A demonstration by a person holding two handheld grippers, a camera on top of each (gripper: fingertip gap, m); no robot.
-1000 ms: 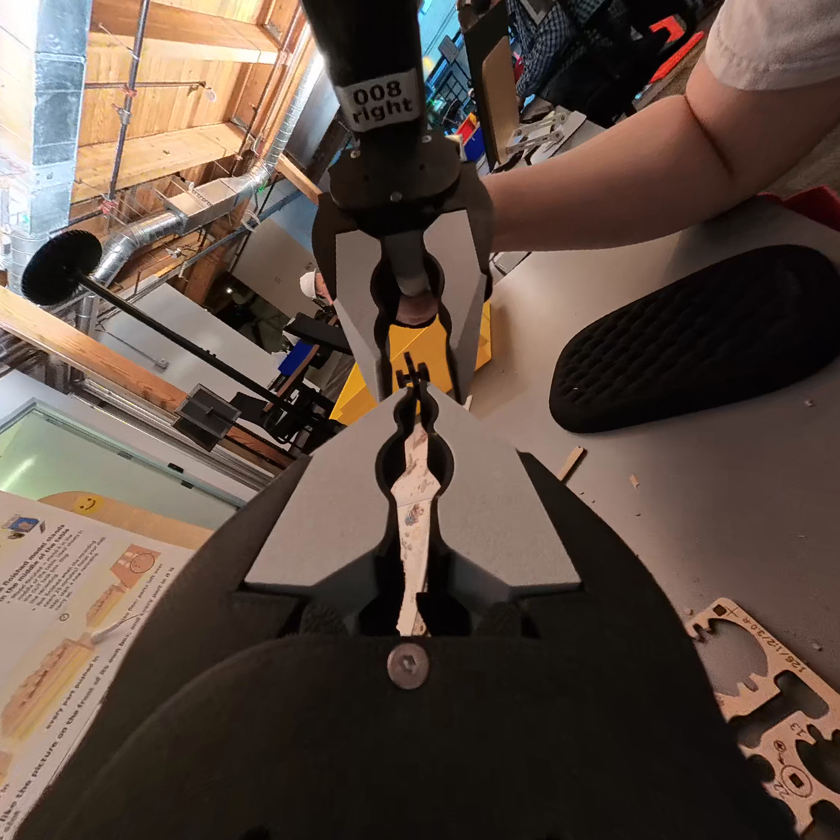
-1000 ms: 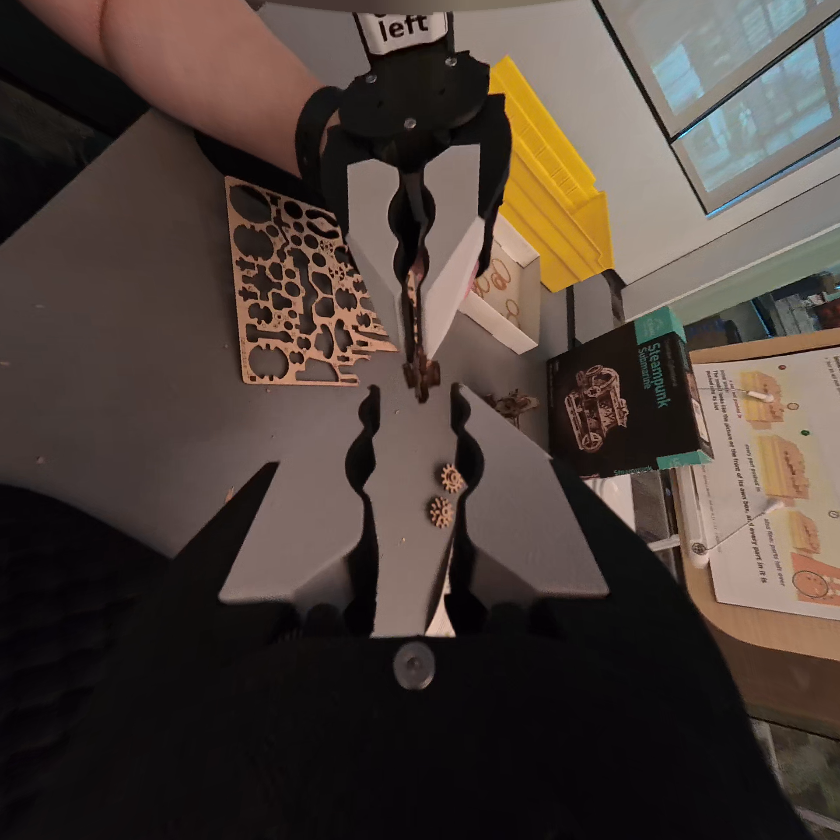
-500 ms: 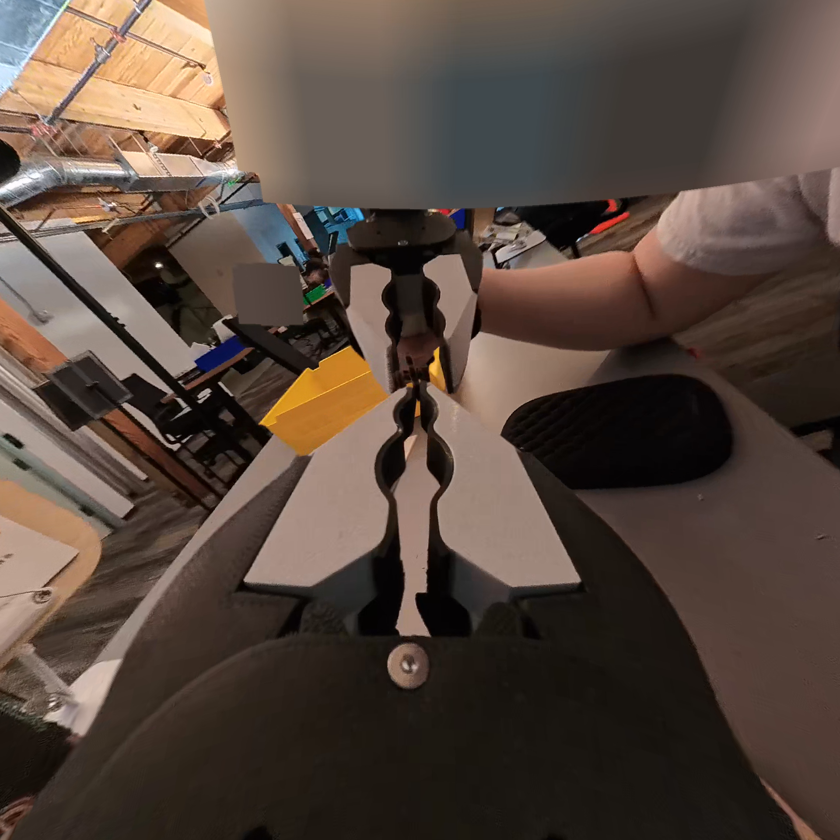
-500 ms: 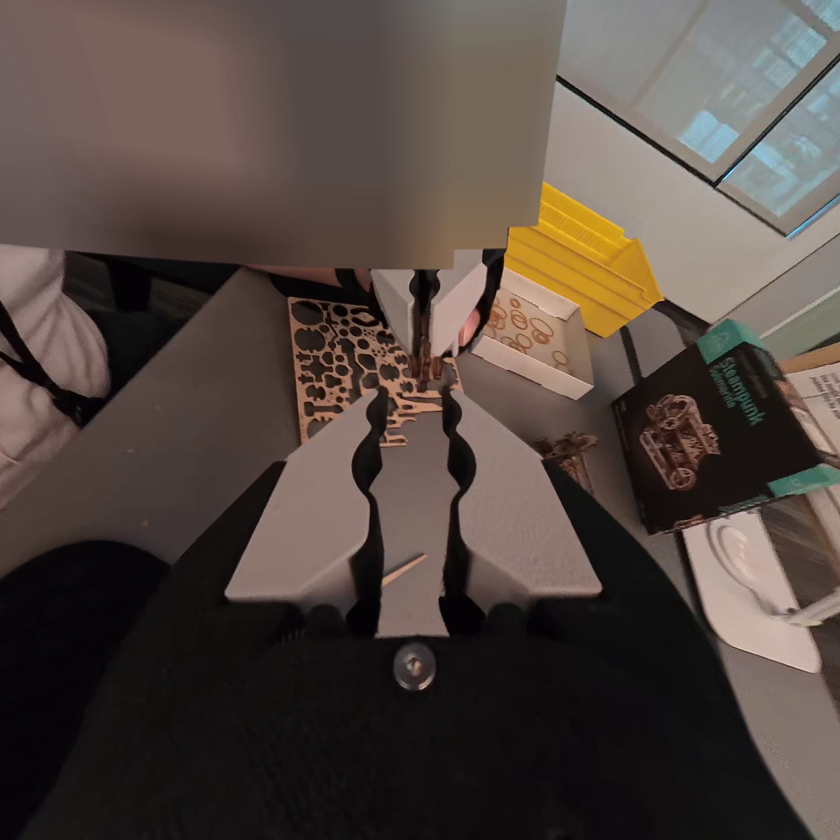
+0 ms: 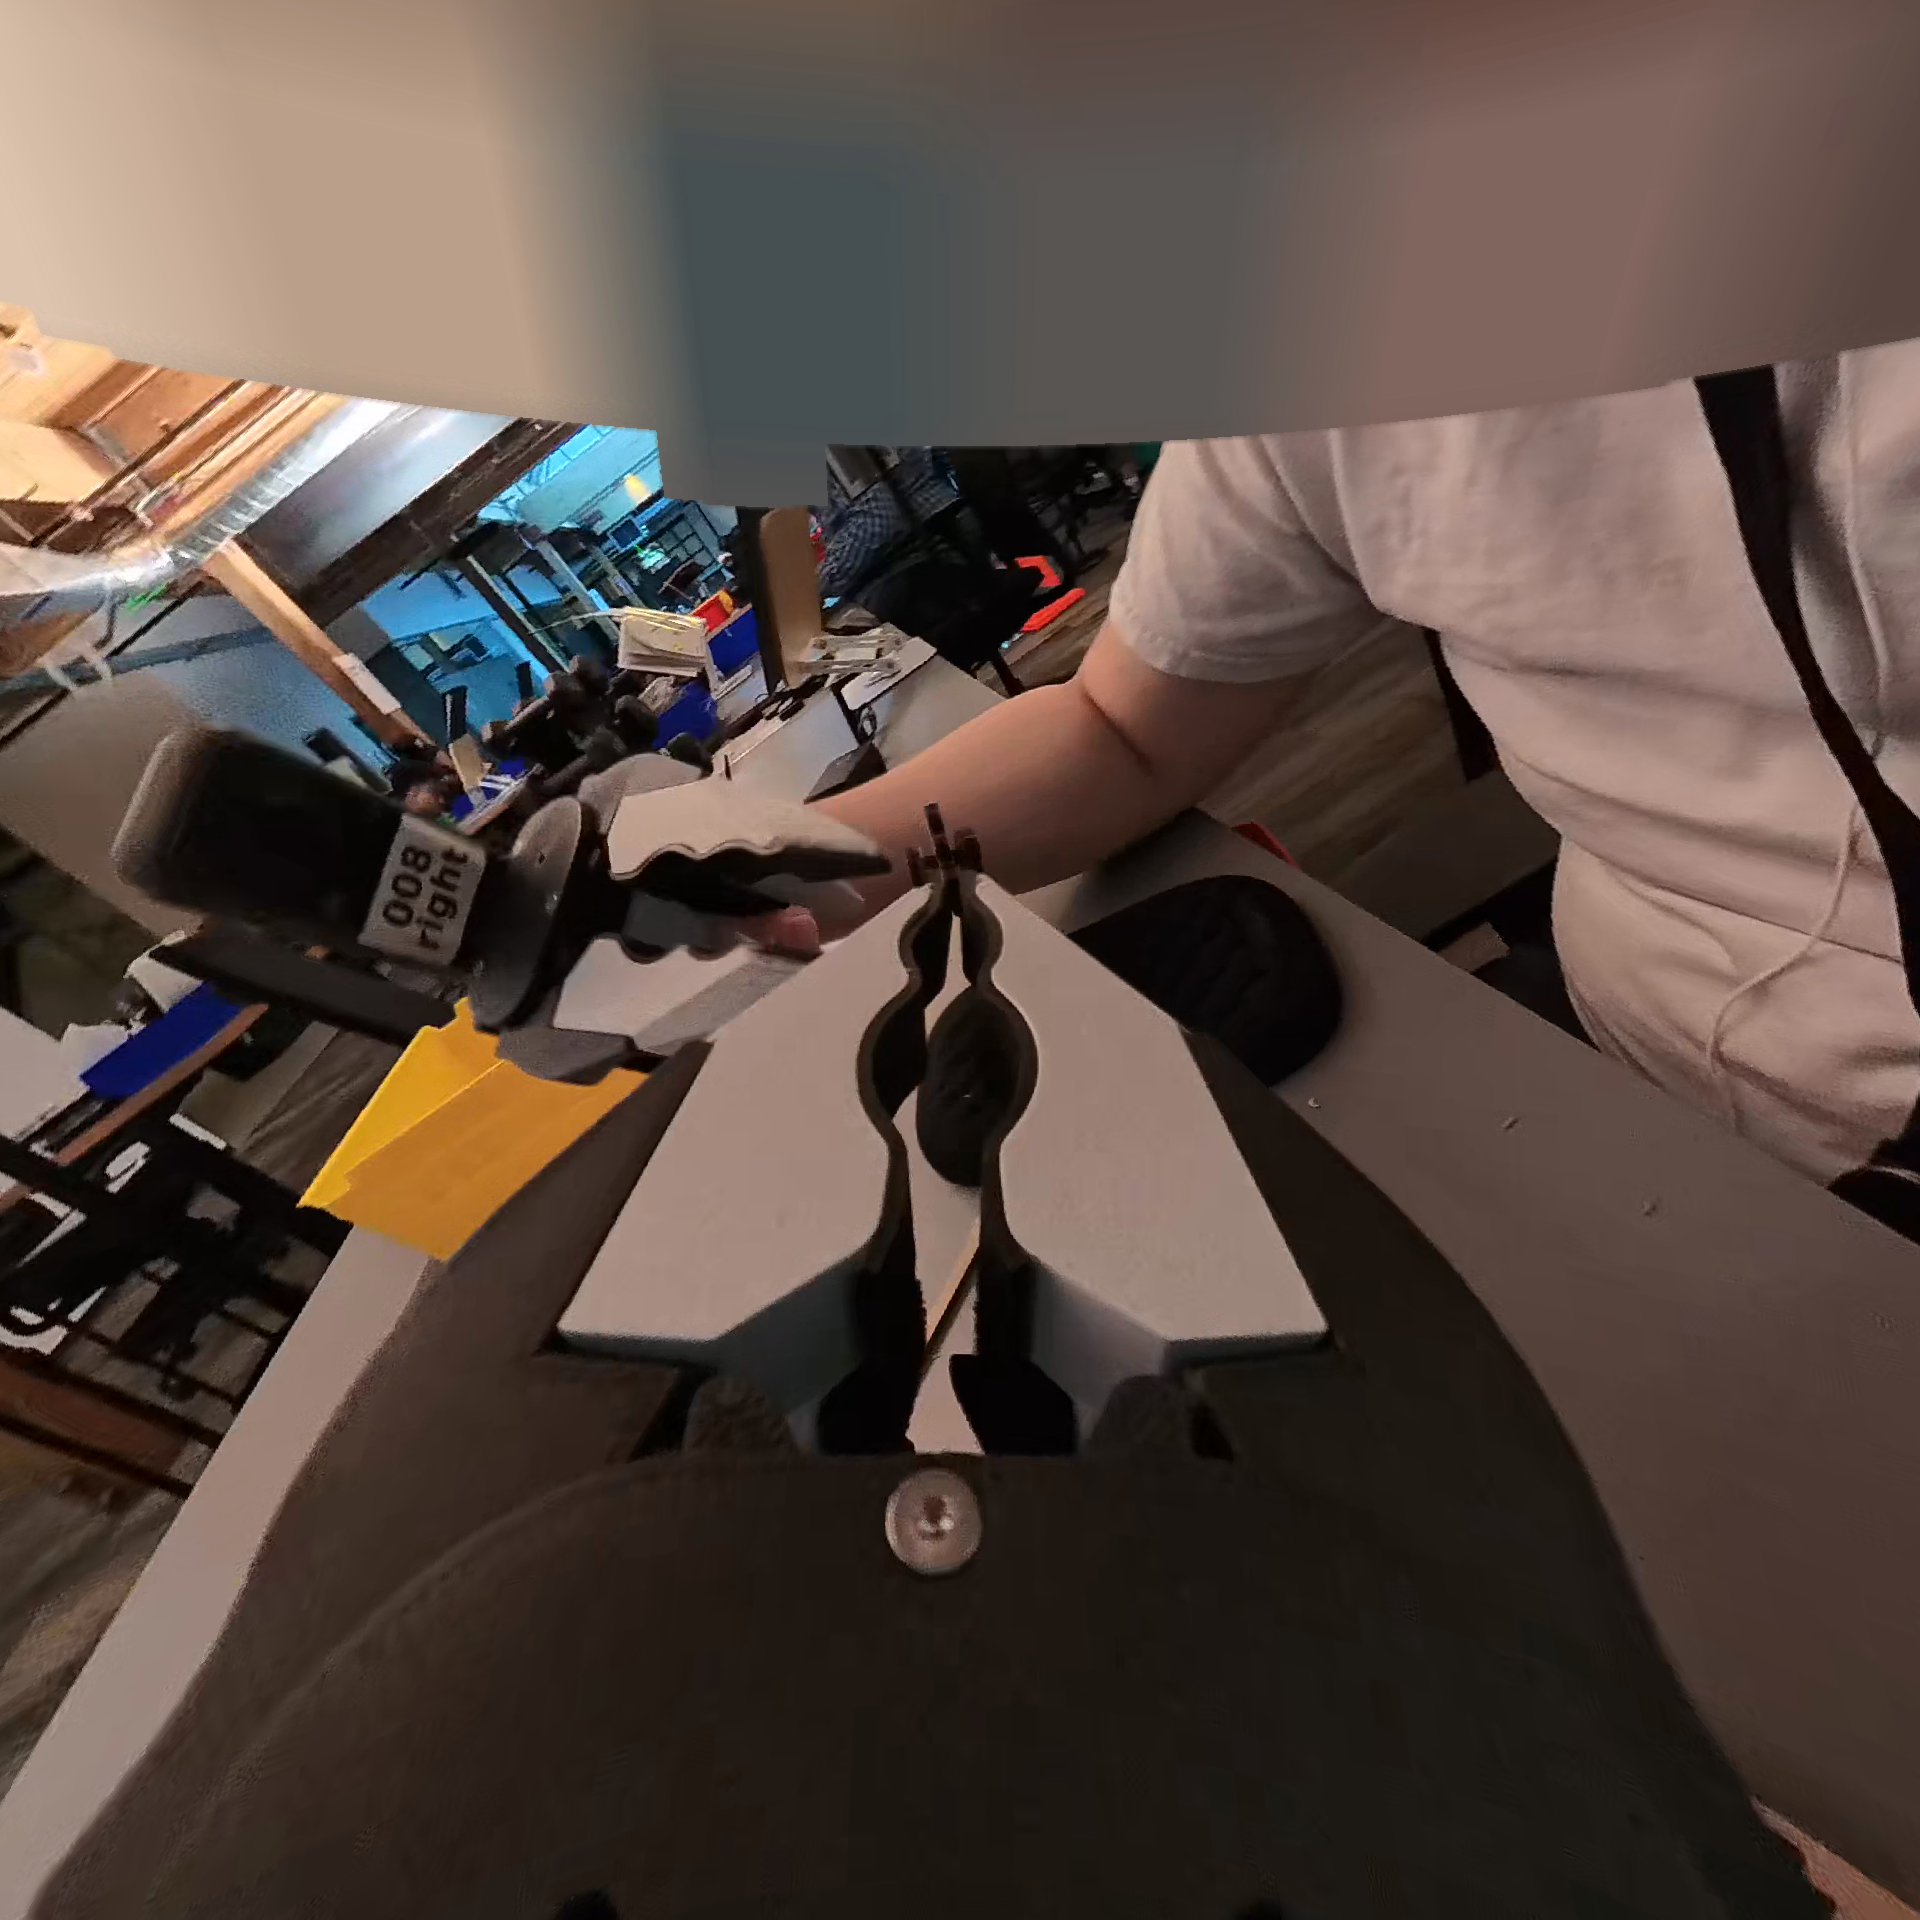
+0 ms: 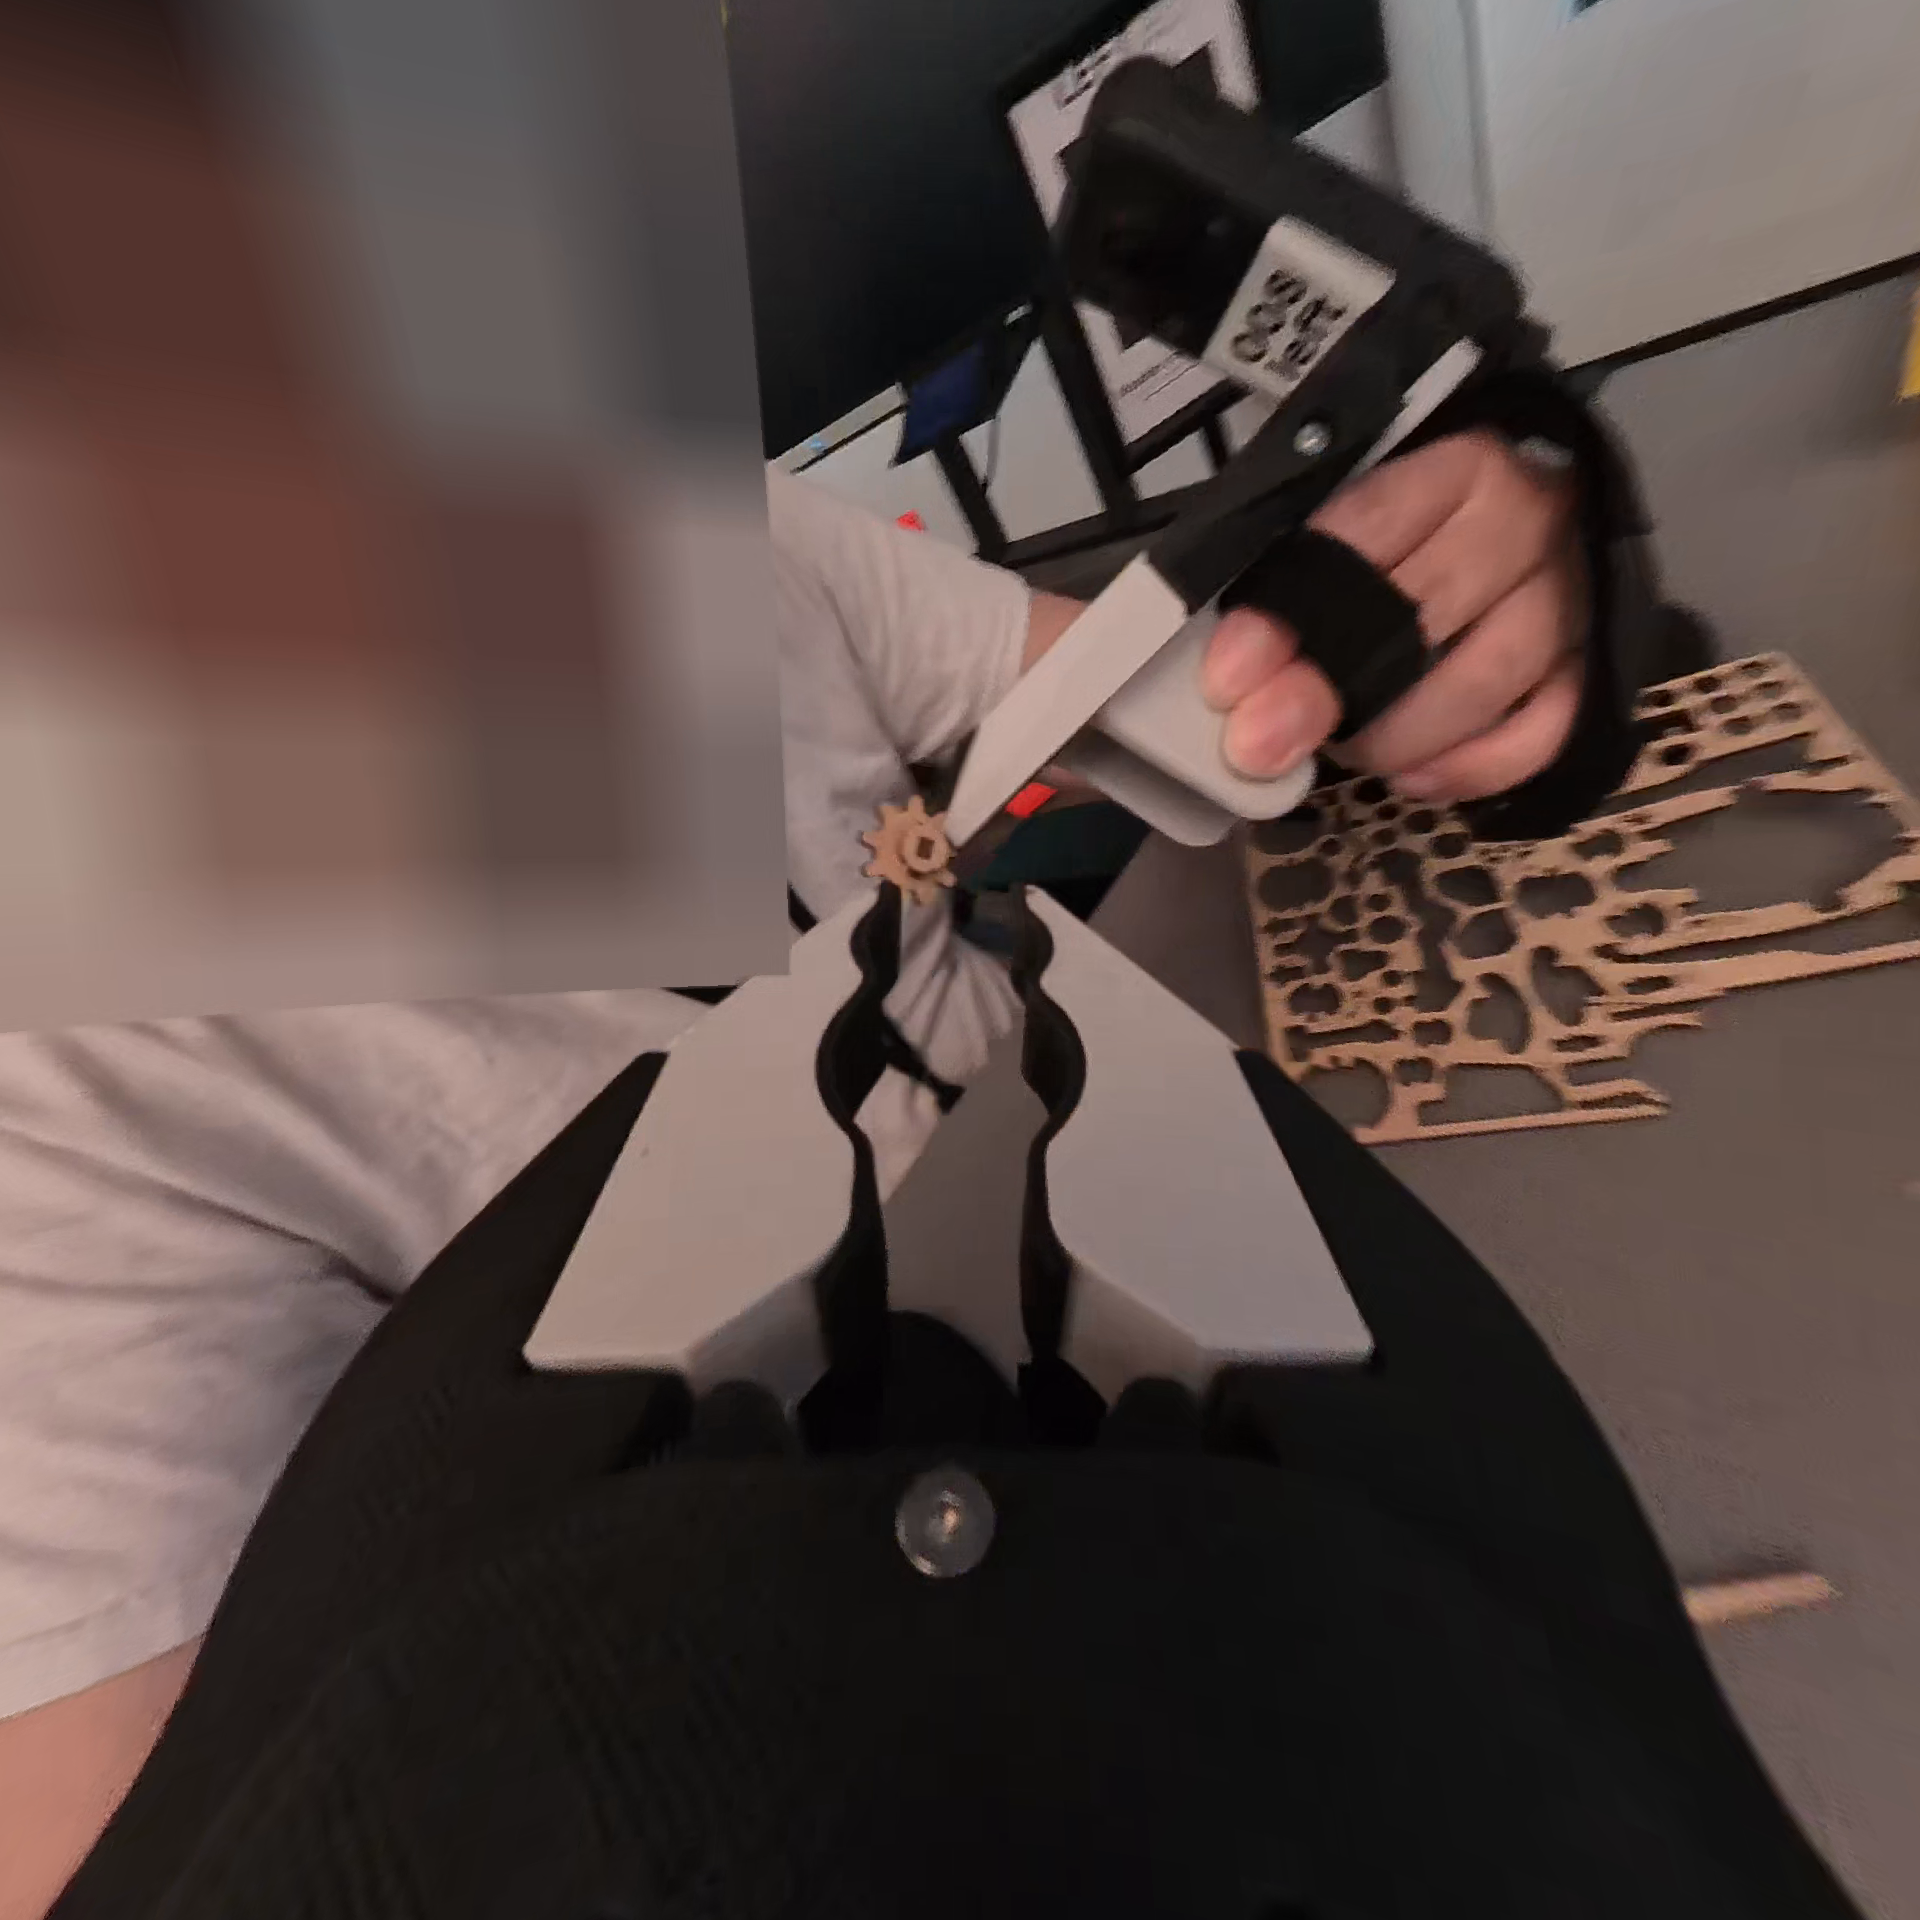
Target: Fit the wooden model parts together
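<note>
My left gripper (image 5: 943, 896) is shut on a small wooden gear (image 5: 943, 847), which sticks out past its tips, edge-on in the left wrist view. In the right wrist view the gear (image 6: 909, 854) shows flat, with teeth and a square hole, pinched by the left gripper (image 6: 961, 826) coming in from the upper right. My right gripper (image 6: 951, 912) is open and empty, and its left fingertip (image 6: 871, 925) lies just under the gear. In the left wrist view the right gripper (image 5: 852, 899) lies sideways at the left, its tips close to the gear.
A punched-out wooden part sheet (image 6: 1558, 935) lies on the grey table (image 5: 1558, 1299). A thin wooden stick (image 6: 1756, 1595) lies nearer. A black textured pad (image 5: 1236, 966) and a yellow bin (image 5: 457, 1132) sit farther off. A person in a white shirt (image 5: 1558, 779) is close behind both grippers. My left and right fingertips are right by each other.
Both grippers have lifted off the table and turned toward the person. The right gripper now comes in from the side instead of head-on. The left still holds the gear.
</note>
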